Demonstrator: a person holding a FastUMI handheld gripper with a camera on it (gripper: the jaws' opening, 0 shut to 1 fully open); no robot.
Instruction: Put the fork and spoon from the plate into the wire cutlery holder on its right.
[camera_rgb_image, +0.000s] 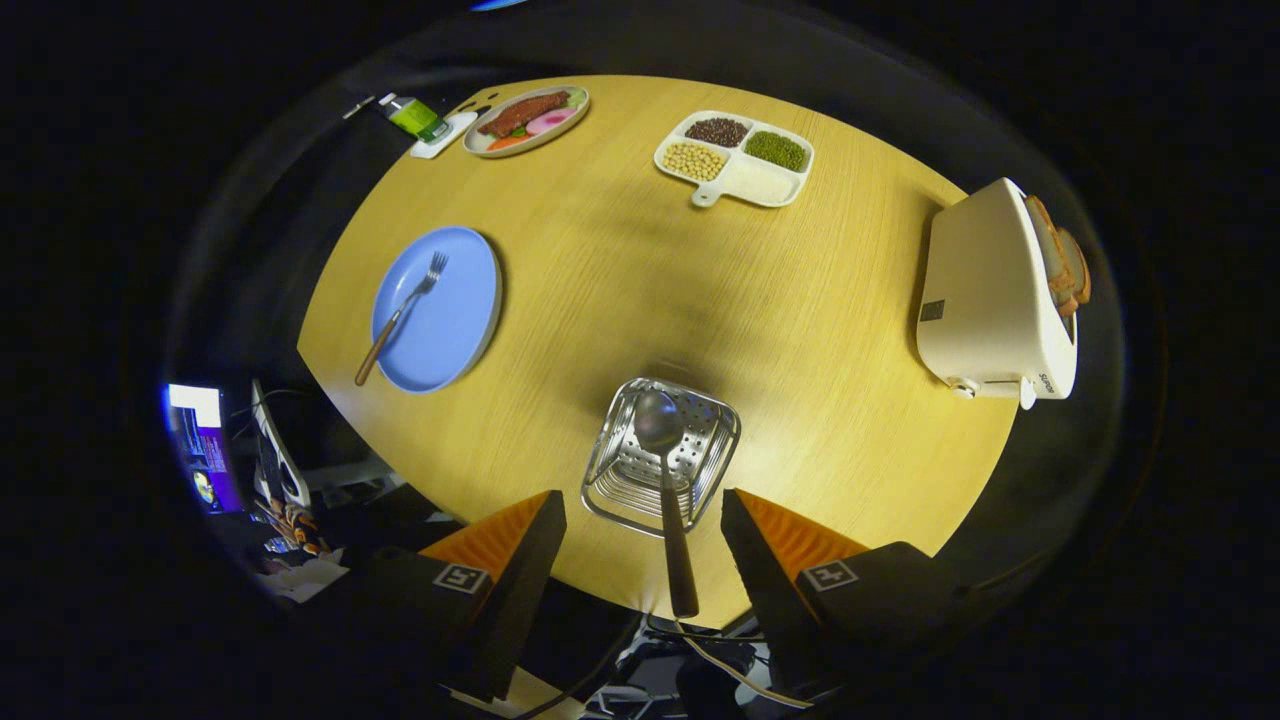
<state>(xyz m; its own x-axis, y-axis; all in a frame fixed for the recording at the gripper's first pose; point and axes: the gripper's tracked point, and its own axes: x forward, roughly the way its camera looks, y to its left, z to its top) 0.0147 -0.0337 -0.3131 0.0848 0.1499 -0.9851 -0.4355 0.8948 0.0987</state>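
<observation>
blue plate (450, 310) — yellow wood-grain table (640, 290)

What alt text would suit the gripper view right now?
The hand-held gripper hangs open above the wire cutlery holder, where the spoon already stands bowl up. The fork lies on the blue plate beyond, on a round wooden table.

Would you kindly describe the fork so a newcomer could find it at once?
On the round wooden table, beyond the open gripper, lies a blue plate. The fork rests across it, handle overhanging the rim. The spoon already stands in the wire holder.
</observation>
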